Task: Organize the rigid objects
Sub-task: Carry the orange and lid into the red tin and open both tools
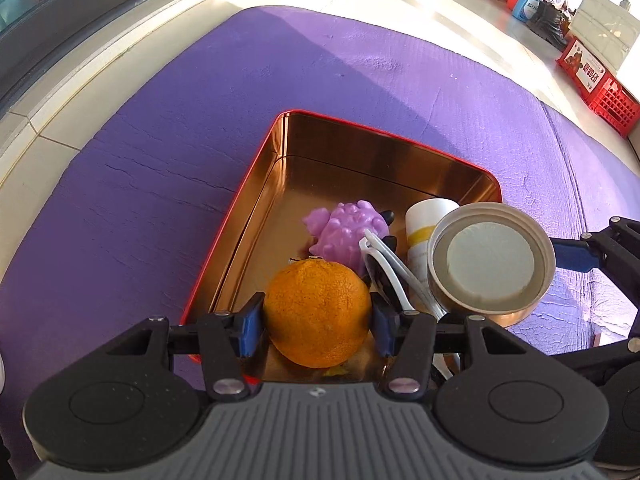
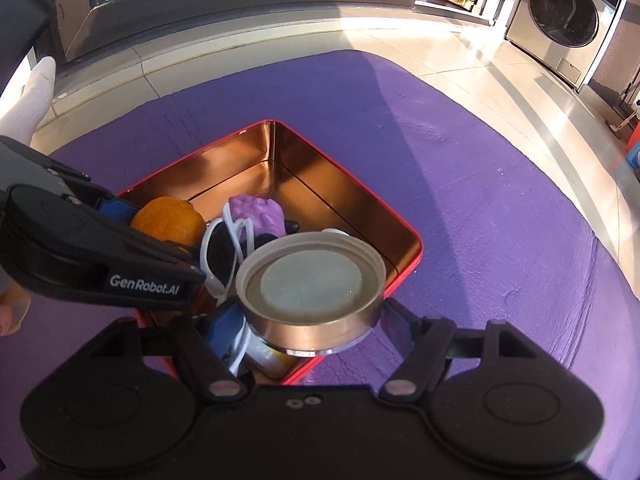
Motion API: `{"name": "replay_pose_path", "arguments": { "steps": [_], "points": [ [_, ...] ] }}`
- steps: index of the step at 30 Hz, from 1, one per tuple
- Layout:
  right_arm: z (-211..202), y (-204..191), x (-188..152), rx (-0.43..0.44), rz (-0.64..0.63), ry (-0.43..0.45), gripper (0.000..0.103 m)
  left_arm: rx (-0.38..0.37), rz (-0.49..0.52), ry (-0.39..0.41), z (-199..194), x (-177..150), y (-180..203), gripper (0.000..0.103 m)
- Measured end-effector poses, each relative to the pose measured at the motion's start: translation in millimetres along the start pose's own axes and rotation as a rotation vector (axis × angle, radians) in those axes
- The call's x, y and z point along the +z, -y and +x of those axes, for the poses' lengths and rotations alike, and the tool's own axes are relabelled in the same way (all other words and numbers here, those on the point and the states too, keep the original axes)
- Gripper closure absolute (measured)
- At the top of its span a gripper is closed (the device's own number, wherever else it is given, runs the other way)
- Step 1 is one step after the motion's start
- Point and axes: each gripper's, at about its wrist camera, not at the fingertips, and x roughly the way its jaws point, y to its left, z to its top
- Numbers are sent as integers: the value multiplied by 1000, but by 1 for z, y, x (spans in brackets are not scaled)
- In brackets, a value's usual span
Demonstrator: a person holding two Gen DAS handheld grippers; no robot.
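A red-rimmed tin (image 1: 256,184) with a copper-gold inside sits on a purple mat (image 1: 140,184). In the tin: an orange fruit (image 1: 316,312), a lilac toy (image 1: 348,232), white-framed sunglasses (image 2: 224,256).

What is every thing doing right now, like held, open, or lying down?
Left tongs: shut on the orange.
Orange: held, over the tin.
Right tongs: shut on the round lid.
Round lid: held, underside up, over the tin.
Tin: open, no lid on.
Purple toy: lying in the tin.
Sunglasses: folded, in the tin.
White bottle: in the tin.
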Motion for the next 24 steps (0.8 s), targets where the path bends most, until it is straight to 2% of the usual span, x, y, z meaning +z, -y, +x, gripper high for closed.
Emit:
{"name": "replay_pose_path", "arguments": {
  "steps": [7,10,24],
  "points": [
    [-3,5,-7,9,31,5,29,-7,-4,-37,11,-3,0,50],
    [-5,8,-10,19,58,7,28,-6,23,-42,14,-4,2,49],
    [-41,13,-22,63,104,69,23,10,53,6,-8,-2,12,46]
  ]
}}
